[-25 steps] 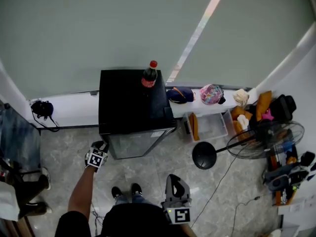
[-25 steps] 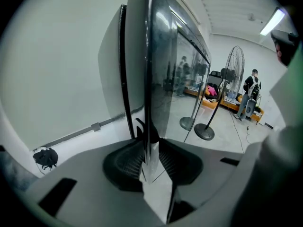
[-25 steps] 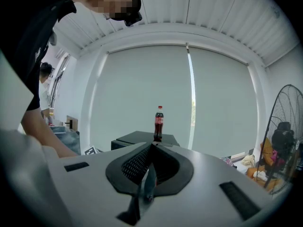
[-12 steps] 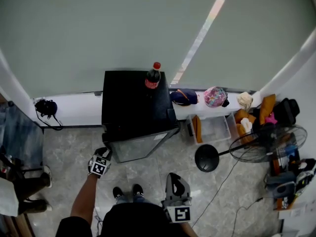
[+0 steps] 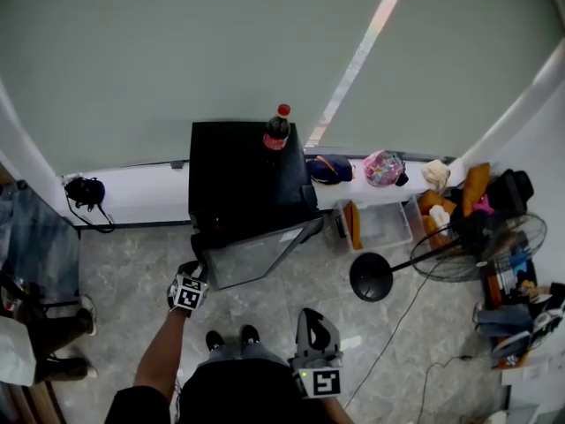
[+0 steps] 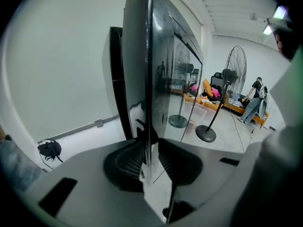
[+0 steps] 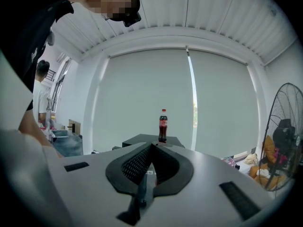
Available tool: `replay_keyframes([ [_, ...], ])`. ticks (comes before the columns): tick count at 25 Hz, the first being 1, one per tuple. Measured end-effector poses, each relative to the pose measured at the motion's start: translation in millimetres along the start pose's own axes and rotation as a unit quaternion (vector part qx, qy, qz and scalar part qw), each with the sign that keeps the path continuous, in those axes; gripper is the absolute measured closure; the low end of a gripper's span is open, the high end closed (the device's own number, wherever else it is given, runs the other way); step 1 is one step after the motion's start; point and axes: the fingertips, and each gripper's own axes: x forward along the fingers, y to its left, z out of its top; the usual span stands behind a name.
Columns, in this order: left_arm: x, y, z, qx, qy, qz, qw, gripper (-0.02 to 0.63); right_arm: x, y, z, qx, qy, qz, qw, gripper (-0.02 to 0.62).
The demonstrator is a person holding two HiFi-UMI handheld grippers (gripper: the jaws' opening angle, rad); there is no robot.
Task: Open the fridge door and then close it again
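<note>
Left tool (image 6: 150,151) pinching ajar fridge door (image 5: 252,253) edge, right tool (image 7: 150,155) closed, empty

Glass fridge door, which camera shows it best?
The left gripper view: the black-framed glass fridge door fills it, its edge clamped by the left gripper. The head view shows it small, from above, ajar. The right gripper view shows only the fridge's black top.
</note>
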Motion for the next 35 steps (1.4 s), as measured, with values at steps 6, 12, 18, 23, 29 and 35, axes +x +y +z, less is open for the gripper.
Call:
replay_keyframes([
  [6,-6,-10,-4,0.007,0.001,-0.002,1.0,0.522,-13,29,-6,0.011,0.003,-0.01,1.0,0.591],
  [12,-10,-19,-10,-0.005,-0.001,0.005,1.0,0.523,-25,47,-6,0.015,0.002,-0.008,1.0,0.591],
  [18,-5,-27,-22,-0.014,-0.011,0.017,0.9997,0.523,-30,42,-3,0.014,-0.016,0.011,1.0,0.59],
  [23,-19,-34,-21,-0.021,0.002,0.036,0.9991,0.523,-30,29,4,0.012,-0.028,0.037,0.999,0.591],
  [29,-30,-46,-25,-0.045,0.008,0.065,0.9968,0.522,-37,-5,6,0.005,-0.033,0.067,0.997,0.59],
  [35,-34,-62,-29,-0.068,0.01,0.093,0.9932,0.52,-41,-32,5,0.0,-0.037,0.105,0.994,0.591],
])
